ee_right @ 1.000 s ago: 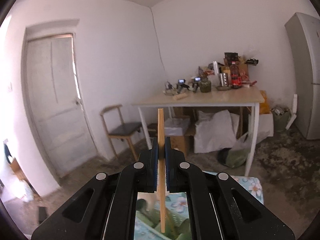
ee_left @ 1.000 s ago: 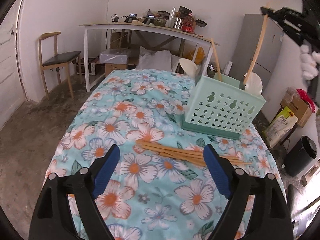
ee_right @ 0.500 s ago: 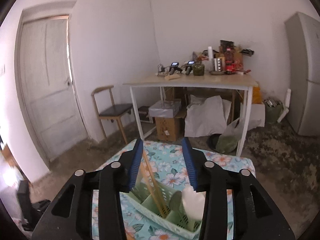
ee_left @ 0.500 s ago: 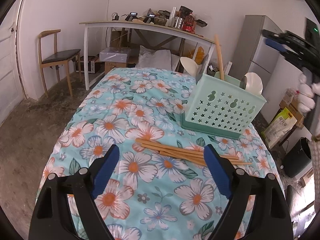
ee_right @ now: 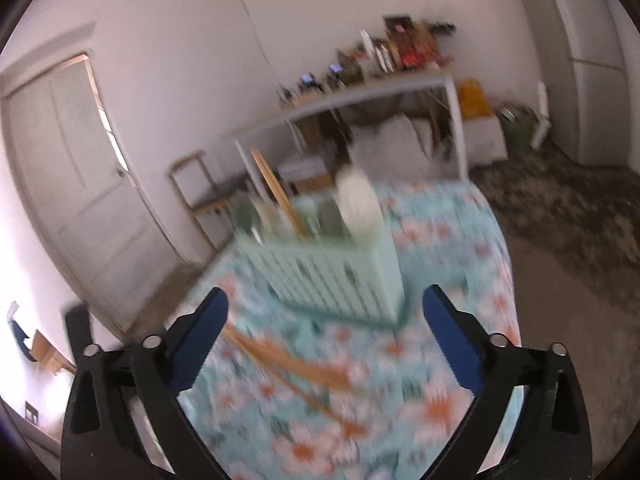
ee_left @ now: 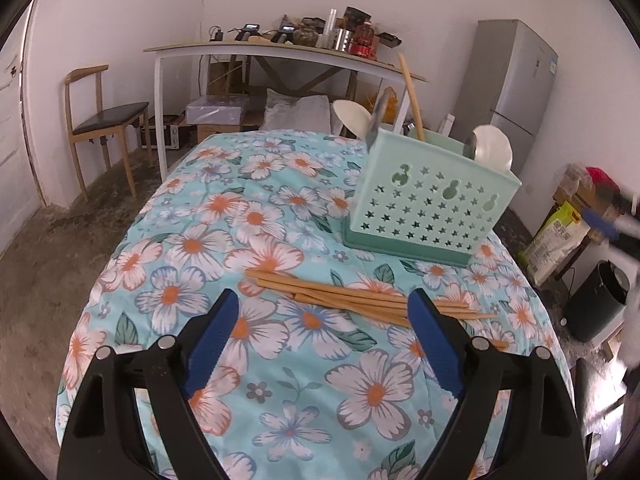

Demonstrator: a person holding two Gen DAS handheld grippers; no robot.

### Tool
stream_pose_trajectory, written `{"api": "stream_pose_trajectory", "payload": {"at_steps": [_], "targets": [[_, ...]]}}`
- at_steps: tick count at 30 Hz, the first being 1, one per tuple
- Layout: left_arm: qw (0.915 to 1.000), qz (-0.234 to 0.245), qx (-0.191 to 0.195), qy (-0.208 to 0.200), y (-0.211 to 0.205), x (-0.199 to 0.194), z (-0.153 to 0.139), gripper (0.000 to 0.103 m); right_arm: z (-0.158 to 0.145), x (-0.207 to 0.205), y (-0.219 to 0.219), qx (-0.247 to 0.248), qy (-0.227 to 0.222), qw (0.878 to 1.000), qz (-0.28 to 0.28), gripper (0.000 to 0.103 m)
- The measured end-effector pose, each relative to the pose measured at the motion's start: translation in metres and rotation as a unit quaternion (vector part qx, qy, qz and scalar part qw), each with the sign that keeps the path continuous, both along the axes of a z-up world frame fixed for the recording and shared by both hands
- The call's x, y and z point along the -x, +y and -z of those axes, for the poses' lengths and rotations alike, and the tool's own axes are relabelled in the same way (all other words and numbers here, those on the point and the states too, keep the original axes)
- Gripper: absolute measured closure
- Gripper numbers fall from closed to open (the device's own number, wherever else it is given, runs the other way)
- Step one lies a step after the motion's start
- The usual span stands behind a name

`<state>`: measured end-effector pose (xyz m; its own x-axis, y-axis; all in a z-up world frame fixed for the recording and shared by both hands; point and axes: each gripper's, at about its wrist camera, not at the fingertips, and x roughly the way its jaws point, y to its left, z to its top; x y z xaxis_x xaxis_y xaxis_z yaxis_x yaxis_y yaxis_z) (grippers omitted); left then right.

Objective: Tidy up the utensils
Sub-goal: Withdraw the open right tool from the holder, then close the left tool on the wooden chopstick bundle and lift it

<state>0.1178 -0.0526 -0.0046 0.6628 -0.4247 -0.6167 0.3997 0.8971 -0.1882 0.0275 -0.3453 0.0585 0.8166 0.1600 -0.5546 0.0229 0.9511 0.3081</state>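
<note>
My left gripper [ee_left: 323,334] hangs wide open and empty over the near end of the floral cloth [ee_left: 224,240], above the loose chopsticks [ee_left: 360,300]. My right gripper [ee_right: 326,334] is opening, nothing between its jaws. Beyond them stands the green caddy [ee_left: 430,204], one chopstick [ee_left: 412,98] upright inside.

Mint caddy [ee_left: 430,204] upright on the cloth – one chopstick [ee_left: 412,98] inside – loose chopsticks [ee_left: 360,298] in front.

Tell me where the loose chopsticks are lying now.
In the left wrist view, the loose chopsticks lie flat on the floral cloth, just in front of the green utensil basket.
</note>
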Motion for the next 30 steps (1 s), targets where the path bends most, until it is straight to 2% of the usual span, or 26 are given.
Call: {"api": "stream_pose_trajectory", "payload": {"at_steps": [3, 5, 7, 9, 12, 14, 16, 20, 21, 25, 27, 30], "targets": [[1.0000, 0.008, -0.003, 0.005, -0.006, -0.001, 0.004, 0.019, 0.034, 0.009, 0.000, -0.010, 0.053, 0.998, 0.027, 0.008], [0.9997, 0.016, 0.002, 0.016, -0.010, -0.003, 0.008, 0.019, 0.058, 0.017, -0.002, -0.034, 0.083, 0.995, 0.044, 0.008], [0.9987, 0.023, 0.018, 0.042, -0.014, -0.008, 0.014, 0.019, 0.079, 0.023, -0.004, -0.046, 0.109, 0.991, 0.056, 0.008], [0.9966, 0.028, 0.040, 0.066, -0.016, -0.015, 0.018, 0.022, 0.094, 0.031, -0.003, -0.056, 0.124, 0.989, 0.061, 0.008], [0.9902, 0.033, 0.077, 0.112, -0.020, -0.029, 0.027, 0.033, 0.115, 0.033, 0.000, -0.068, 0.153, 0.984, 0.061, 0.008], [0.9813, 0.029, 0.113, 0.153, -0.020, -0.040, 0.037, 0.044, 0.122, 0.036, 0.002, -0.070, 0.150, 0.984, 0.068, 0.008], [0.9672, 0.016, 0.153, 0.202, -0.018, -0.054, 0.050, 0.052, 0.124, 0.035, 0.004, -0.063, 0.144, 0.985, 0.071, 0.008], [0.9375, -0.006, 0.216, 0.273, -0.014, -0.072, 0.072, 0.063, 0.125, 0.034, 0.005, -0.059, 0.139, 0.986, 0.069, 0.008], [0.9254, -0.018, 0.235, 0.297, -0.012, -0.077, 0.080, 0.064, 0.125, 0.034, 0.004, -0.058, 0.138, 0.986, 0.068, 0.008], [0.8962, -0.046, 0.283, 0.338, -0.006, -0.087, 0.097, 0.076, 0.126, 0.036, 0.004, -0.055, 0.132, 0.987, 0.068, 0.008], [0.8873, -0.056, 0.296, 0.349, -0.006, -0.089, 0.101, 0.080, 0.125, 0.037, 0.004, -0.051, 0.129, 0.988, 0.069, 0.008], [0.8819, -0.066, 0.303, 0.355, -0.006, -0.092, 0.105, 0.084, 0.125, 0.038, 0.005, -0.048, 0.126, 0.988, 0.069, 0.008]]}}
